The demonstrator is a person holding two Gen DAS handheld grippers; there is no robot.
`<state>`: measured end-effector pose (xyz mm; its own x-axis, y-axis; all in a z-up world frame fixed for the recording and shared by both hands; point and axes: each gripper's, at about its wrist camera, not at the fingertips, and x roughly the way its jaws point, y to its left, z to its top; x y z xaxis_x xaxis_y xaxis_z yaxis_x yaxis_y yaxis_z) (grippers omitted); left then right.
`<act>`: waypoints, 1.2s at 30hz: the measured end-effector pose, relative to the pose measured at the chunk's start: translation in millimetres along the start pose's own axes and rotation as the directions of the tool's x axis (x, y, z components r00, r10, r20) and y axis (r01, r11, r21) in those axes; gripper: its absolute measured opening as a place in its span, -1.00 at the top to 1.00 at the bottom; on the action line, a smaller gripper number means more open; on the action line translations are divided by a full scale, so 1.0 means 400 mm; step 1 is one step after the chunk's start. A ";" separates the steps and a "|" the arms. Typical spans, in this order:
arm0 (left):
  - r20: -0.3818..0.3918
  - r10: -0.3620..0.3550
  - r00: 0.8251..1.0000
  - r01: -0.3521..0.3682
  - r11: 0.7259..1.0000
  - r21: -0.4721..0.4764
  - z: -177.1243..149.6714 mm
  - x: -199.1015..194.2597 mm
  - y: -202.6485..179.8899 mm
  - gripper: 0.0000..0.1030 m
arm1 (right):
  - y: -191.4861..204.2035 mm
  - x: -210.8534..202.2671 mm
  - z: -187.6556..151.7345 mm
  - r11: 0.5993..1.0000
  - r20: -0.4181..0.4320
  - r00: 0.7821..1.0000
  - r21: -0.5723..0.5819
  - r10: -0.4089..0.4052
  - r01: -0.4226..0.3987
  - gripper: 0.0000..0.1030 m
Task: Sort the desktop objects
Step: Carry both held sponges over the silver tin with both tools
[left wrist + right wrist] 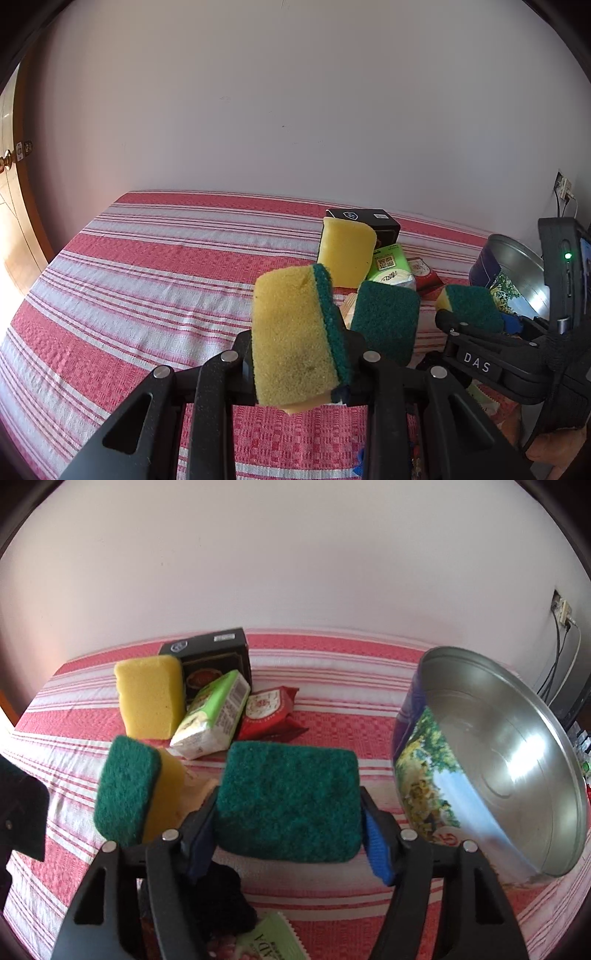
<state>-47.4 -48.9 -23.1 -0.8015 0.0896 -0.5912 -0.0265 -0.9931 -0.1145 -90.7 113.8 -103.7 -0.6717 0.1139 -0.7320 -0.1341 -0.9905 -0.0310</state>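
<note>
Both grippers are loaded: the left gripper [301, 354] is clamped on a yellow-green sponge [295, 339], the right gripper [288, 812] on a green-faced sponge [288, 801]; at right frame the tin [517, 738] appears empty, so sorting is judged barely begun

Both views are bright, in soft daylight. Fisheye bending darkens the corners. Glare streaks the metal tin [509, 753].

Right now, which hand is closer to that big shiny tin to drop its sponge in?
Probably the right. The right gripper holds a green-topped sponge, and the open tin sits just beside it. The left gripper also holds a sponge, but sits farther from the tin, with the right gripper between.
</note>
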 end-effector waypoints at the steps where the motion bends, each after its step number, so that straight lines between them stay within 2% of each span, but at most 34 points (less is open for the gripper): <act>1: 0.003 -0.004 1.000 0.004 1.000 0.004 0.000 -0.004 -0.005 0.39 | -0.004 -0.022 0.002 1.000 0.024 1.000 0.009 -0.007 0.007 -0.32; 5: 0.016 -0.026 1.000 0.025 0.999 0.023 0.003 -0.019 -0.040 0.39 | -0.040 -0.109 -0.005 0.998 0.122 0.991 0.038 -0.057 0.052 -0.33; 8: 0.019 -0.051 0.999 0.050 0.998 0.040 0.005 -0.026 -0.074 0.39 | -0.072 -0.152 0.009 0.995 0.157 0.983 0.045 -0.092 0.086 -0.33; 13: 0.019 -0.090 0.996 0.088 0.994 0.068 0.002 -0.039 -0.131 0.39 | -0.114 -0.208 0.006 0.993 0.177 0.978 0.071 -0.110 0.099 -0.33; 25: 0.019 -0.138 0.990 0.134 0.983 0.127 -0.011 -0.047 -0.258 0.39 | -0.233 -0.241 -0.011 0.983 0.216 0.964 0.131 -0.155 0.129 -0.33; 36: 0.017 -0.185 0.983 0.180 0.971 0.159 -0.005 -0.033 -0.355 0.39 | -0.334 -0.254 -0.019 0.974 0.218 0.955 0.148 -0.203 0.174 -0.33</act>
<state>-31.8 91.1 -0.5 -0.7926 0.2701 -0.5466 -0.2646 -0.9601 -0.0907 1.0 234.0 -30.5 -0.7725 0.3269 -0.5444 -0.3548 -0.9332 -0.0569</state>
